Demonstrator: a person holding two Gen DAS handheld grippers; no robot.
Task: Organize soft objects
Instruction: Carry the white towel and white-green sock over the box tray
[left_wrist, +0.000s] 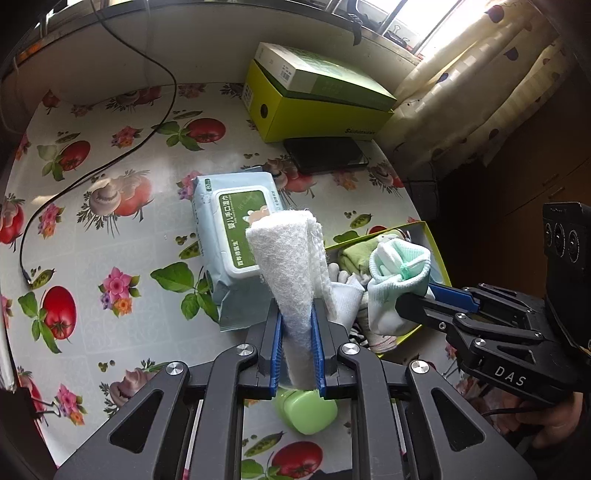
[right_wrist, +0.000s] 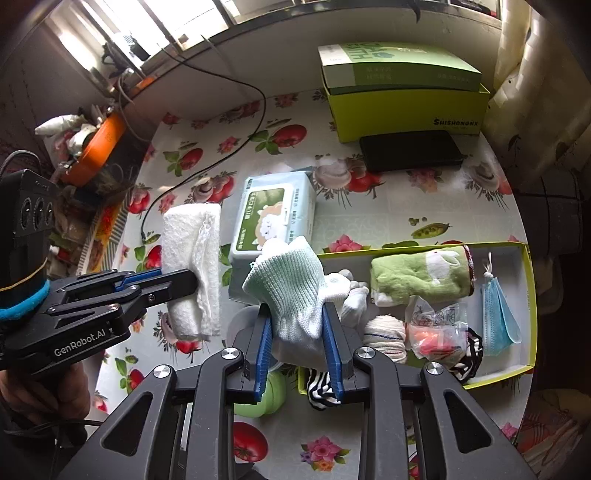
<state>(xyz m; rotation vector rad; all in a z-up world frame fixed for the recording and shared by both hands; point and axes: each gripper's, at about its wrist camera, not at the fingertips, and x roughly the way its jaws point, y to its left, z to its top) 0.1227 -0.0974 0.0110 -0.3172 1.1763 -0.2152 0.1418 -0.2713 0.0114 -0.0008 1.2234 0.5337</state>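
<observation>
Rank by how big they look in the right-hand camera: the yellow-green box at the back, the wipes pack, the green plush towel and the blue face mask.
1. Yellow-green box
2. Wipes pack
3. Green plush towel, close to the wipes pack and nearer the camera, so unsure
4. Blue face mask

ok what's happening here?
A person is sorting soft things with two handheld grippers. The left gripper is shut on a rolled white towel, the right gripper on a pale green and white sock bundle. Both are held above the table, next to an open tray that already holds a green plush cloth, a face mask and other small items. A wipes pack lies behind.
</observation>
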